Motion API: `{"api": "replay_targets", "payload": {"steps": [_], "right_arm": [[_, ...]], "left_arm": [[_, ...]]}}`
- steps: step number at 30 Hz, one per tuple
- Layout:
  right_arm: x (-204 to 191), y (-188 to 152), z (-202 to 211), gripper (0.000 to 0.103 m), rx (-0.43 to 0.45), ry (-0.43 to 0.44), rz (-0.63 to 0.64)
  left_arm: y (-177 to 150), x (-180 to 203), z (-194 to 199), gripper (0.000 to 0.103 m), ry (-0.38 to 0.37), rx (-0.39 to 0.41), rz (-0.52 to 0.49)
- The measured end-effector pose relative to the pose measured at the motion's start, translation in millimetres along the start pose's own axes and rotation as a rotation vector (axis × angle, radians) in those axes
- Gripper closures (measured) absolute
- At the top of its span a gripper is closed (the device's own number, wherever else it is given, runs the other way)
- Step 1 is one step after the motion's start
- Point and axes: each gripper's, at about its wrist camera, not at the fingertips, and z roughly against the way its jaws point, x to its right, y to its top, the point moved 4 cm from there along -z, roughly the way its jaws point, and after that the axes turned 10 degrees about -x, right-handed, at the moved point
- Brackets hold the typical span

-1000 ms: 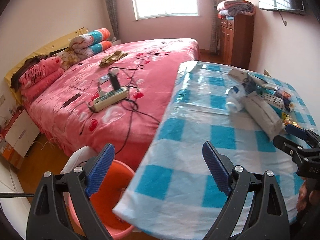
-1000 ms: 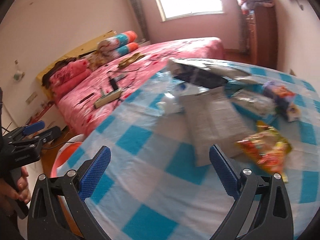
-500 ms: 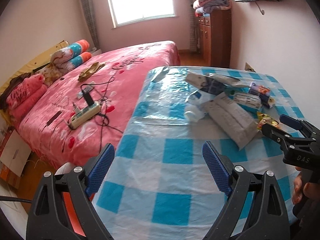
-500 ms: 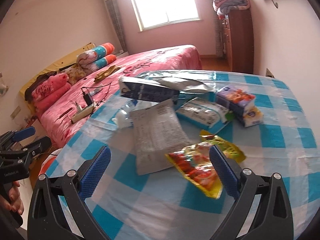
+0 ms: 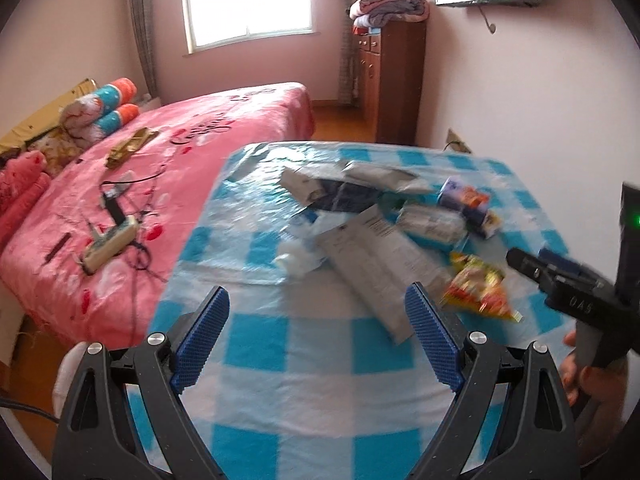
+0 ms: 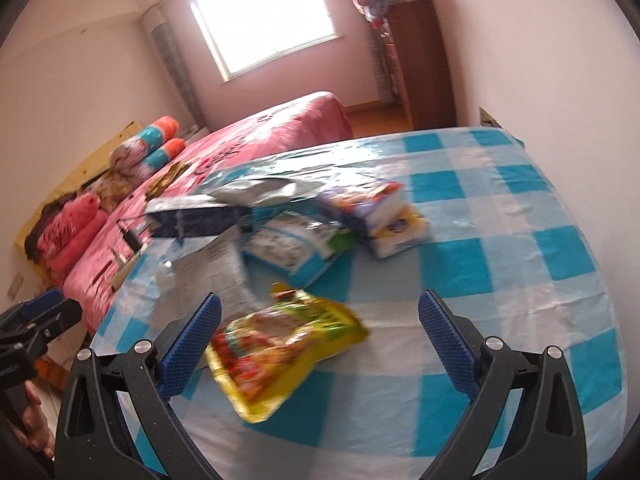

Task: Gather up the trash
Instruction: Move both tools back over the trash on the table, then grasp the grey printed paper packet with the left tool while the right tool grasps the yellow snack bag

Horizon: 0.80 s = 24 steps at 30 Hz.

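Observation:
Trash lies on a table with a blue-and-white checked cloth [image 5: 320, 352]. A yellow-red snack wrapper [image 6: 280, 340] lies just in front of my right gripper [image 6: 320, 312], which is open and empty above it. A grey paper bag [image 5: 372, 264], a crumpled white tissue [image 5: 298, 260], a dark carton [image 6: 196, 220], a wipes pack [image 6: 288, 248] and tissue packets [image 6: 376, 216] lie behind. My left gripper [image 5: 318, 308] is open and empty over the table's near part. The right gripper also shows in the left wrist view [image 5: 560, 280].
A pink bed [image 5: 160, 168] with a power strip [image 5: 108, 244] and cables stands left of the table. A wooden cabinet [image 5: 392, 80] stands at the far wall. A pink wall [image 5: 520, 120] runs along the table's right side.
Both grippers have moved right and forward over the table. The orange bucket has left the left view. The snack wrapper now lies close before the right gripper.

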Motion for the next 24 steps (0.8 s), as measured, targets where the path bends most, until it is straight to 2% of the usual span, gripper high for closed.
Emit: {"api": "replay_targets", "payload": {"steps": [8, 13, 16, 20, 24], "right_arm": [[31, 5, -7, 0.005, -0.031, 0.052, -0.075], [38, 3, -15, 0.006, -0.072, 0.111, -0.087], [45, 5, -15, 0.005, -0.075, 0.127, -0.103], [52, 6, -15, 0.006, -0.075, 0.148, -0.125], [53, 6, -16, 0.005, -0.079, 0.160, -0.122]], "left_arm": [[33, 28, -17, 0.013, -0.052, 0.002, -0.026], [30, 42, -44, 0.013, -0.099, -0.072, 0.018], [26, 48, -64, 0.013, -0.092, -0.127, 0.052], [28, 54, -83, 0.013, -0.114, -0.161, 0.116], [31, 57, -100, 0.013, -0.095, -0.189, 0.161]]}}
